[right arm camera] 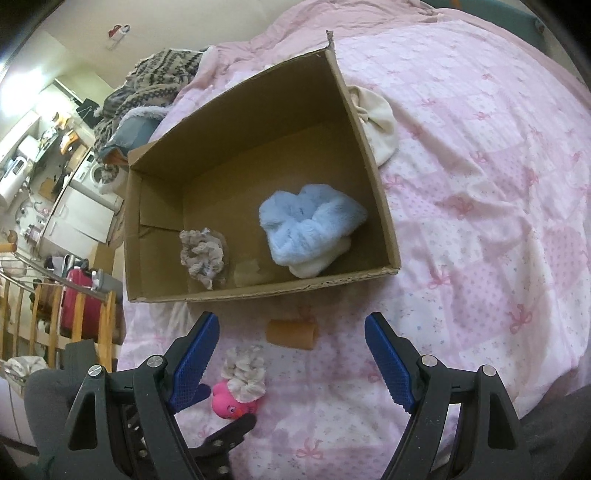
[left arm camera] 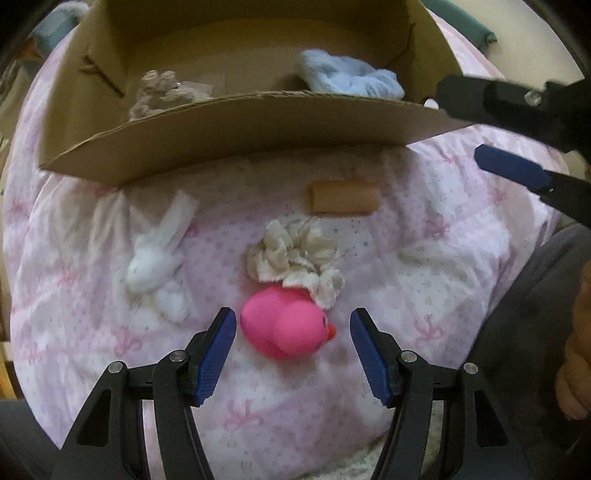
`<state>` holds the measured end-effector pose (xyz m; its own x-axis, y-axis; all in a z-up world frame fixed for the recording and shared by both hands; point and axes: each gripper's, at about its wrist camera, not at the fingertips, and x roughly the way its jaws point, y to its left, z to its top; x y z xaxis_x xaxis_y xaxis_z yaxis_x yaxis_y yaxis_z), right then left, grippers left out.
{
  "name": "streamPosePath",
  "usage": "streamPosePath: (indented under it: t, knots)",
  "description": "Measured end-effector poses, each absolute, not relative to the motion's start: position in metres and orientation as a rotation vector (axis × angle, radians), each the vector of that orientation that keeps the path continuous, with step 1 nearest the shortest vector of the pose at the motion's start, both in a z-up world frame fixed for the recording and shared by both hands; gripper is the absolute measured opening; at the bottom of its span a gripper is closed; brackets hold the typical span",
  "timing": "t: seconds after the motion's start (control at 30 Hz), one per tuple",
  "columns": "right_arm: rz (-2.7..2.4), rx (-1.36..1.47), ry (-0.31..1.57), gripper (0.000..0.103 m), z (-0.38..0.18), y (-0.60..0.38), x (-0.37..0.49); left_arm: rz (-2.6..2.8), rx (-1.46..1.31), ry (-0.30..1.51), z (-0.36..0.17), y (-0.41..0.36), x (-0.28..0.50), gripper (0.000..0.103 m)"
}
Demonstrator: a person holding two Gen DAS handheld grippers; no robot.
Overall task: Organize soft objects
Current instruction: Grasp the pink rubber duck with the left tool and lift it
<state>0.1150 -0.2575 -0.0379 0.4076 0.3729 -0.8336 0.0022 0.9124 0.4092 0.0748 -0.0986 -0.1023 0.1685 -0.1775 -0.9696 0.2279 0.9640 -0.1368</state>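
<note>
Pink bedspread [left arm camera: 443, 258]: one duck [left arm camera: 284, 328] between parted left jaws, right jaws wide, empty; two scrunchies boxed.

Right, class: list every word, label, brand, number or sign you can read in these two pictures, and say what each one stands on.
None can be read.
Cardboard box: plain walls, no print showing.
Pink duck: no lettering.
Pink bedspread: bow and dot pattern only, no words.
Red-and-white thing high on the wall: too small and blurred to tell whether it carries text.
</note>
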Motion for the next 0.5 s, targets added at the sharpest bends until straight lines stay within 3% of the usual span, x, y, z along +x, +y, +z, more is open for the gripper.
streamPosePath:
  t: [0.13, 0.5]
  knots:
    - [0.238, 0.371, 1.138, 0.086, -0.039, -0.257, 0.117, -0.292, 0.042, 1.41, -0.113, -0.101, 0.081, 0.048]
    - [0.334, 0.393, 1.211, 0.086, -0.052, -0.242, 0.12, -0.243, 0.031, 1.376, -0.073, -0.058, 0.051, 0.047]
